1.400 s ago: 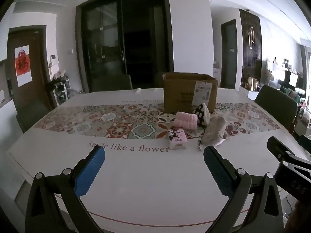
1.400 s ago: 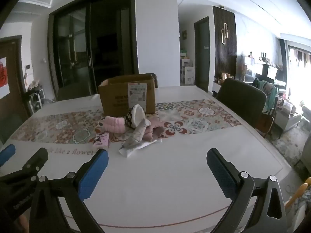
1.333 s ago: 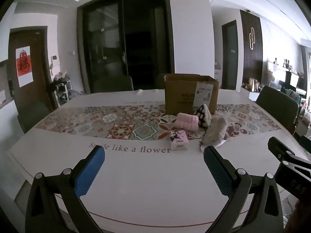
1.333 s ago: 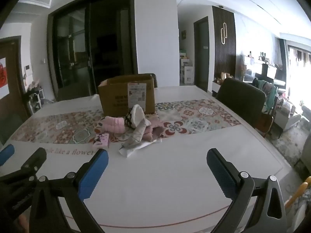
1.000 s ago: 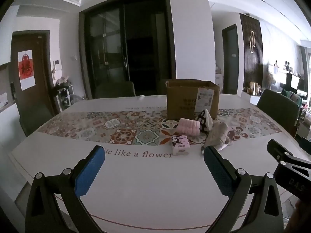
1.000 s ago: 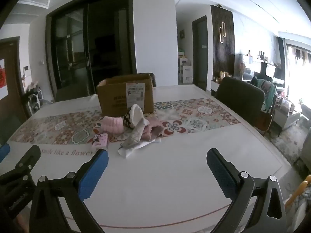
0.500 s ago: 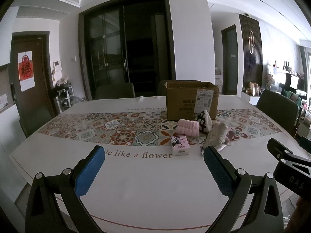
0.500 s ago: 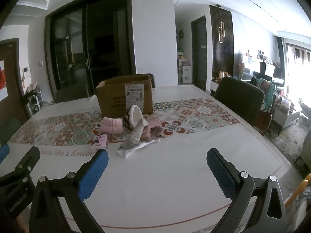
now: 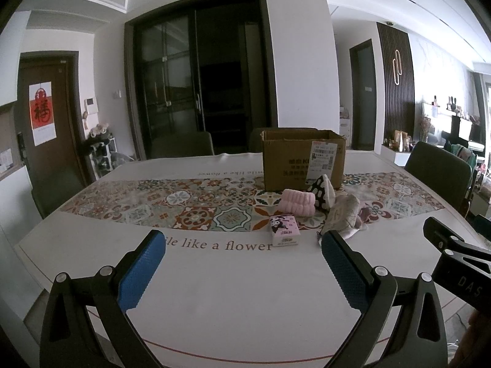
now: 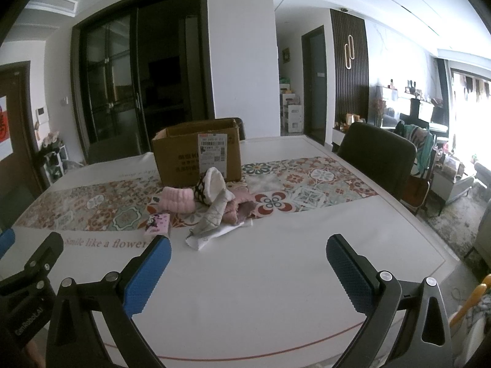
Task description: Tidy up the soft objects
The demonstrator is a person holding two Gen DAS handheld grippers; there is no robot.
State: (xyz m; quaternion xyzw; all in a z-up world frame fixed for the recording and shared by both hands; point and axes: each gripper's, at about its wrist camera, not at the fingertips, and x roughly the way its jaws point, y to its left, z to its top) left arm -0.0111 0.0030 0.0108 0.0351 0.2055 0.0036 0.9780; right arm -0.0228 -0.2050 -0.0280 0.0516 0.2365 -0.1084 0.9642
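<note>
A heap of soft things lies on the patterned table runner in front of an open cardboard box (image 9: 302, 162) (image 10: 198, 153): a pink rolled towel (image 9: 297, 201) (image 10: 178, 200), a black-and-white patterned pouch (image 9: 322, 190) (image 10: 210, 185), a beige cloth (image 9: 342, 216) (image 10: 214, 214) and purple-pink cloth (image 10: 242, 207). A small pink tissue pack (image 9: 284, 230) (image 10: 158, 222) lies nearer. My left gripper (image 9: 242, 263) is open and empty, well short of the heap. My right gripper (image 10: 248, 260) is open and empty, also short of it.
The white table (image 9: 214, 291) carries the words "Smile like a flower". Dark chairs stand at the right (image 10: 377, 159) and behind the table (image 9: 181, 147). The right gripper's body shows at the left view's right edge (image 9: 454, 260).
Both grippers have risen and drawn back slightly, so the heap looks a little lower and farther. Jaws stay open. Nothing on the table has moved.
</note>
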